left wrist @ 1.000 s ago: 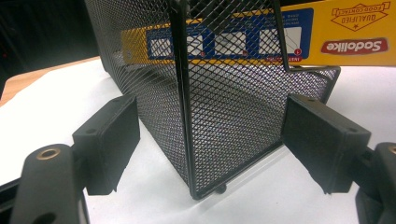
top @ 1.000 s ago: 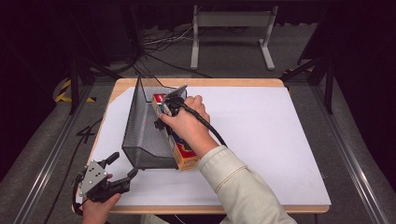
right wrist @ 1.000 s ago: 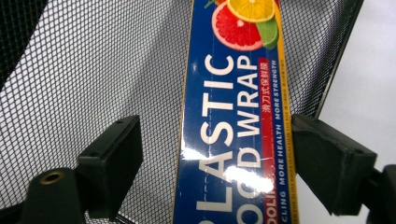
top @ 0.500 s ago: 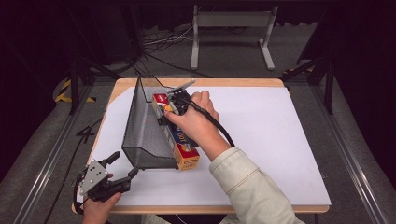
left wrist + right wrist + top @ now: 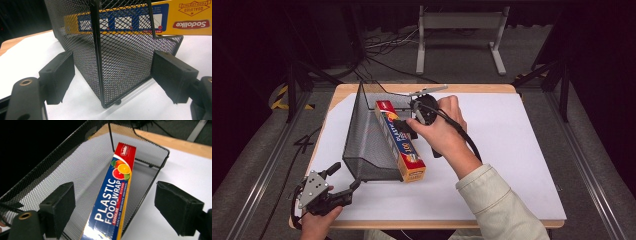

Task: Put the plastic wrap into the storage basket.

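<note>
A: Seen from the high view, where does the box sit?

B: The box (image 5: pixel 400 142) leans on the low right edge of the wire basket (image 5: pixel 367 135), one end inside, the other poking out toward the person. The right gripper (image 5: pixel 404 125) hovers just over it; the left gripper (image 5: pixel 343 181) rests apart, near the table's (image 5: pixel 522 150) front left corner, jaws spread.

A: And the left gripper view?

B: Both jaws stand wide with nothing between them, aimed at the basket's (image 5: pixel 117 62) near corner. The box (image 5: pixel 155 17) juts past the mesh above.

A: The right gripper view?

B: Its jaws are parted either side of the box (image 5: pixel 112 197), touching nothing, so it is released.

A: What might go wrong?

B: I'd guess the box is poorly balanced on that rim. A nudge could tip it out onto the table, and pushing it down could slide the light basket, since nothing steadies it.
</note>
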`<state>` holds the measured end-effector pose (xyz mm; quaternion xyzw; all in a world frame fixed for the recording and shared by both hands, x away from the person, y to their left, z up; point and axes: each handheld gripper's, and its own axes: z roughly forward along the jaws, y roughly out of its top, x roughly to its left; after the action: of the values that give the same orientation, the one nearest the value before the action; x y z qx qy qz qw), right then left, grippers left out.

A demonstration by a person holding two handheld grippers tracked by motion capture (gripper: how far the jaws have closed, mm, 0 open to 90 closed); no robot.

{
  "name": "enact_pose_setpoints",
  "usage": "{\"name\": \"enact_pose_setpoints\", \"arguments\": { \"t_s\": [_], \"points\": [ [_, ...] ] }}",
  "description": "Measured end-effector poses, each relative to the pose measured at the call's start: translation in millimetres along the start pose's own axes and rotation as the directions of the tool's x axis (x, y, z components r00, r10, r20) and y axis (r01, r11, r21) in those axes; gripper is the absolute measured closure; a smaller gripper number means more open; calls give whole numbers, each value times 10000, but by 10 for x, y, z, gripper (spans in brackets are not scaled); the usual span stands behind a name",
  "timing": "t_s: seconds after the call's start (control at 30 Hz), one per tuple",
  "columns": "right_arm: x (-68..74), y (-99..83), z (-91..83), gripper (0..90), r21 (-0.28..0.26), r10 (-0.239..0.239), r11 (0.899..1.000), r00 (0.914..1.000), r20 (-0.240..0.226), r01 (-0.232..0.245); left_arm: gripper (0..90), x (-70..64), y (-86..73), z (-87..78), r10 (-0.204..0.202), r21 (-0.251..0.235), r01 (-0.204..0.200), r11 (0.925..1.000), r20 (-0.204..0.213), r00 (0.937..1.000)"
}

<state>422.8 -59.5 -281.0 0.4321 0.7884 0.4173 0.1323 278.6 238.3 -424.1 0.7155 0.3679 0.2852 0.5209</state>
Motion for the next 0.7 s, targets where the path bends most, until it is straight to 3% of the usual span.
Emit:
{"name": "enact_pose_setpoints", "arguments": {
  "t_s": [0.17, 0.57, 0.7],
  "points": [
    [-101, -62, -174, 175, -613, -560, 9965, 9983, 168, 570, 205, 5, -4, -4, 19, -8, -19, 10000, -3, 10000],
    [-350, -243, -597, 175, -1358, -751, 9883, 9962, -431, 687, 205, 4, -7, -12, 26, 37, -26, 10000, -6, 10000],
    [-492, -386, -788, 175, -1558, -920, 9841, 9951, -366, 852, 204, 1, -8, -6, 12, 82, -13, 10000, 9, 10000]
  ]
}}
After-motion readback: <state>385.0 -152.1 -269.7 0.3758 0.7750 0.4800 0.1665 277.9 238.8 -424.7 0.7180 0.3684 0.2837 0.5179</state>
